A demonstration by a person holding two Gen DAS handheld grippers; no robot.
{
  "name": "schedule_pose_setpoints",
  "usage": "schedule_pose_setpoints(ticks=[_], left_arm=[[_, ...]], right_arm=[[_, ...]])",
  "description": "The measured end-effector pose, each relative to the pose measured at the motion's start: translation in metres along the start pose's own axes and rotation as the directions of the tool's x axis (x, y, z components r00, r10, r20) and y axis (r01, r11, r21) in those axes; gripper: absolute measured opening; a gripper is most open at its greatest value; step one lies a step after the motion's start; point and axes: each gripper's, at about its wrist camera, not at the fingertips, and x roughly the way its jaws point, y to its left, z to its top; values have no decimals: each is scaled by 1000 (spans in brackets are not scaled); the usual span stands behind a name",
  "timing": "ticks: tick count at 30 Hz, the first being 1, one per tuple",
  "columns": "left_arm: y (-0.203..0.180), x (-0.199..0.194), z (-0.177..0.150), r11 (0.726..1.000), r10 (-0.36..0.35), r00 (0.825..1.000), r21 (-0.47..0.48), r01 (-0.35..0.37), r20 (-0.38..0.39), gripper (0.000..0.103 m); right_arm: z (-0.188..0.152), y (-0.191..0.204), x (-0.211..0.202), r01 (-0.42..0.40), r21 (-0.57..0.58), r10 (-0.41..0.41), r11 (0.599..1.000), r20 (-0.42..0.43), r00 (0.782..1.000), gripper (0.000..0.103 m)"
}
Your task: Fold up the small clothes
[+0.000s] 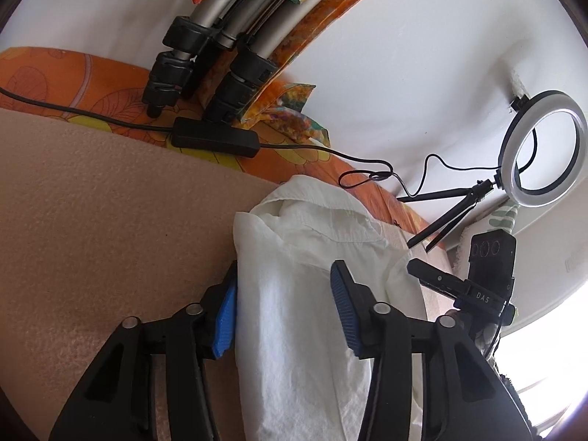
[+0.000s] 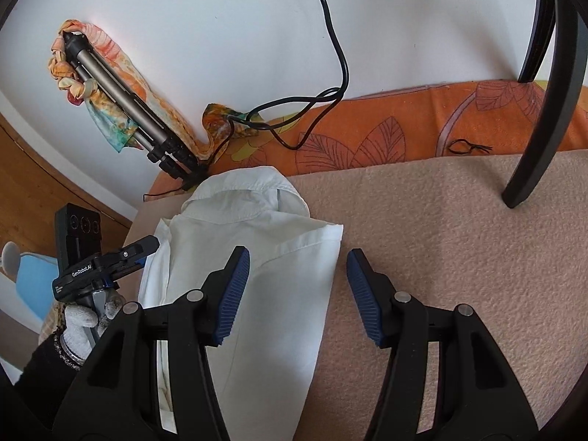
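Observation:
A small white collared shirt (image 1: 305,294) lies on a beige blanket (image 1: 110,220), folded into a long narrow strip with its collar at the far end. My left gripper (image 1: 283,312) is open, its blue pads on either side of the shirt's left part. In the right wrist view the shirt (image 2: 257,257) lies under my open right gripper (image 2: 299,294), whose left pad is over the cloth and right pad over bare blanket (image 2: 459,257). The right gripper shows at the shirt's right edge in the left wrist view (image 1: 433,275); the left gripper shows in the right wrist view (image 2: 121,257).
An orange leaf-print sheet (image 2: 404,136) borders the blanket by the white wall. A folded tripod (image 1: 205,55) wrapped in colourful cloth, a black cable with a control box (image 1: 217,137) and a ring light (image 1: 540,147) stand along it. A dark chair leg (image 2: 536,110) rests on the blanket.

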Motion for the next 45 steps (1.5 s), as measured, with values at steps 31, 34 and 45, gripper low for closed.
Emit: schedule_pose_setpoints(ticks=[31, 34, 45], left_arm=[[-65, -84, -8, 975, 24, 993, 215, -48, 112, 3], [-79, -104, -22, 965, 22, 992, 257, -53, 122, 3], [-105, -157, -103, 946, 19, 992, 319, -58, 125, 3]], right_arm=[[13, 95, -106, 137, -278, -120, 951, 77, 990, 2], [-2, 107, -126, 135, -289, -114, 948, 89, 989, 2], [-96, 138, -181, 130, -282, -103, 951, 110, 989, 2]])
